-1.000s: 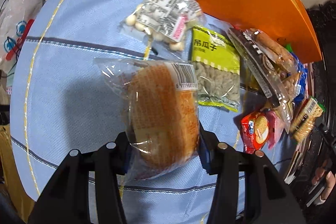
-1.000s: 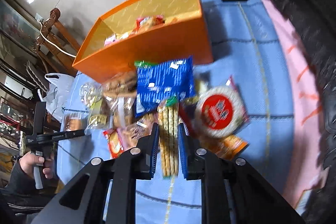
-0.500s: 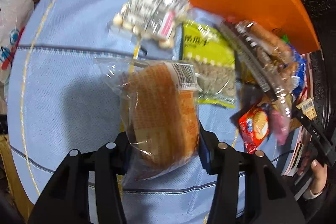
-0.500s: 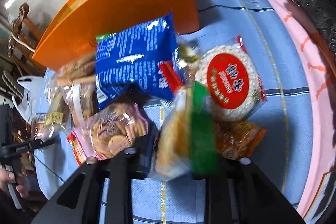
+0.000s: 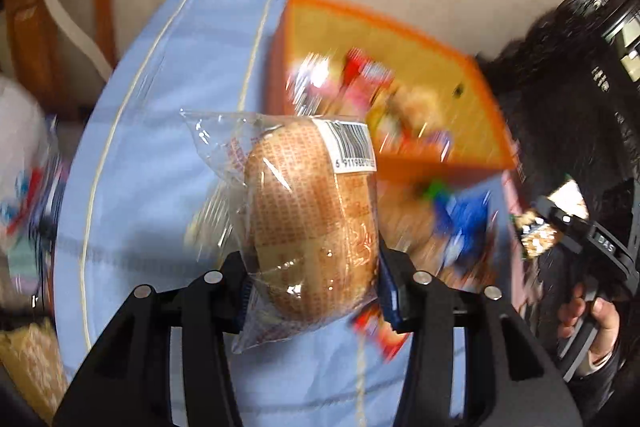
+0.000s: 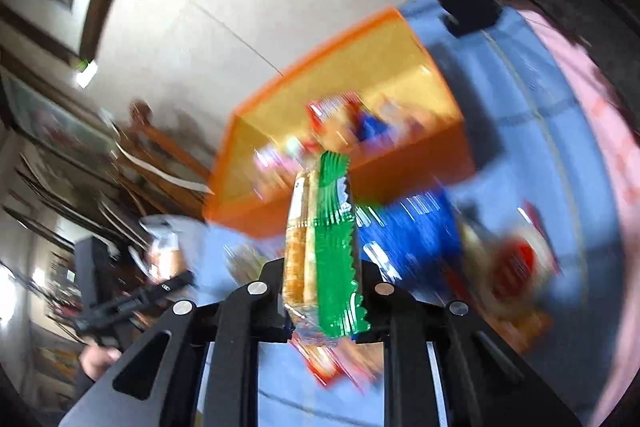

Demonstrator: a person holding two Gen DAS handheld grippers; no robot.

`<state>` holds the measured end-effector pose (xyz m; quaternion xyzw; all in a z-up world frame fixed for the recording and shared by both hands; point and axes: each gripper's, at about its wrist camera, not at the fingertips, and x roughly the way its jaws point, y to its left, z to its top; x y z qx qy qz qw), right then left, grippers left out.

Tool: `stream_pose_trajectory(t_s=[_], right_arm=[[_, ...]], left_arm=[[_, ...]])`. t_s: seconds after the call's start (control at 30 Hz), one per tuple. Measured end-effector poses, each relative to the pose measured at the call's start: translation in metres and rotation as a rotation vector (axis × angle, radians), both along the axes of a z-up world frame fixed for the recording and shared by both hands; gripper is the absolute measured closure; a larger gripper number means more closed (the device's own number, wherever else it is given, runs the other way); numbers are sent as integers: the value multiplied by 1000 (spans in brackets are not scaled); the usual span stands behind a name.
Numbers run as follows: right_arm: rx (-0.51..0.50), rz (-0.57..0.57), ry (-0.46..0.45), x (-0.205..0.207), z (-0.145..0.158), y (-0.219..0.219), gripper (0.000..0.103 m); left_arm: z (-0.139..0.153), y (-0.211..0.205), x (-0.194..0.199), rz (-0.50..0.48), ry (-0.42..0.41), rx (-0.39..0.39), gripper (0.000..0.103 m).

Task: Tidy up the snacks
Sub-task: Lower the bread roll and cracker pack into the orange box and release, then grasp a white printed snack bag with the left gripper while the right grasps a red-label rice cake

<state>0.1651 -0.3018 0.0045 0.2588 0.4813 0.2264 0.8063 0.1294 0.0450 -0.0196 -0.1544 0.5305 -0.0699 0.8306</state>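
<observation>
Blue cloth (image 5: 152, 187) covers our table, with a pale floor beyond it. Between our left gripper (image 5: 312, 279) pads sits the wrapped bun (image 5: 312, 211), a round golden bread in clear film with a barcode label at its top right; the jaws are clamped on its lower half and it hangs clear above the cloth. Over in the right wrist view, our right gripper (image 6: 322, 291) pinches the green-edged cracker pack (image 6: 320, 239) upright, jaws narrow and tight on its lower end. Ahead of both packs sits the orange box (image 6: 400, 183), open at the top, a blurred jumble of red, pink and blue packets lying inside. In front of the box, more snacks lie on the cloth: a blue bag (image 6: 404, 235) just right of the cracker pack and a round red-labelled pack (image 6: 516, 267) further right. Everything loose is smeared by blur. At the left wrist view's right edge we see our right hand (image 5: 592, 323) on its gripper's handle.
</observation>
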Motion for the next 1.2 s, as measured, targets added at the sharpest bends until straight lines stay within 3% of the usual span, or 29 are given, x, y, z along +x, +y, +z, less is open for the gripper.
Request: stream_pose_trajectory(t_s=[0.1,0.2,0.23,0.27,0.3,0.33,0.43,0.53,0.73,0.8,0.97,1.1,1.2], right_arm=[[-13,-6,-20,44,7,17,83],[-83,-16,-20,81,-1,39,81],[-102,-16,-13,87,-4,44,76],[-139,-30,-15,92,-9,46,68],[-216,-67,-33,94,-11,49,46],[-266,-107,-59,91,-11,50,28],[-314,-159,-96,85,-15,45,10],[-330,-178,-89,73,-18,35,10],[-328,-267,-81,39,-6,7,8],[-282,-271,-67,26,-6,-7,7],[-227,-294,34,-19,-26,-43,4],[-307,-320,87,-61,-46,-61,4],[-396,-321,79,-83,-50,-64,4]], left_arm=[[21,-24,50,-30,-65,24,56],[20,-36,86,-36,-62,43,55],[15,-44,98,-38,-45,91,55],[11,-48,104,-43,-33,132,53],[6,-53,109,-54,-24,162,50],[1,-57,112,-61,-17,204,39],[1,-58,105,-45,-61,287,11],[-5,-55,102,-67,-53,334,11],[-8,-30,80,-27,-34,322,11],[-13,-19,68,-17,-19,317,10],[-50,13,32,16,87,365,10],[-85,24,16,11,154,408,10],[-96,22,17,-12,148,432,10]])
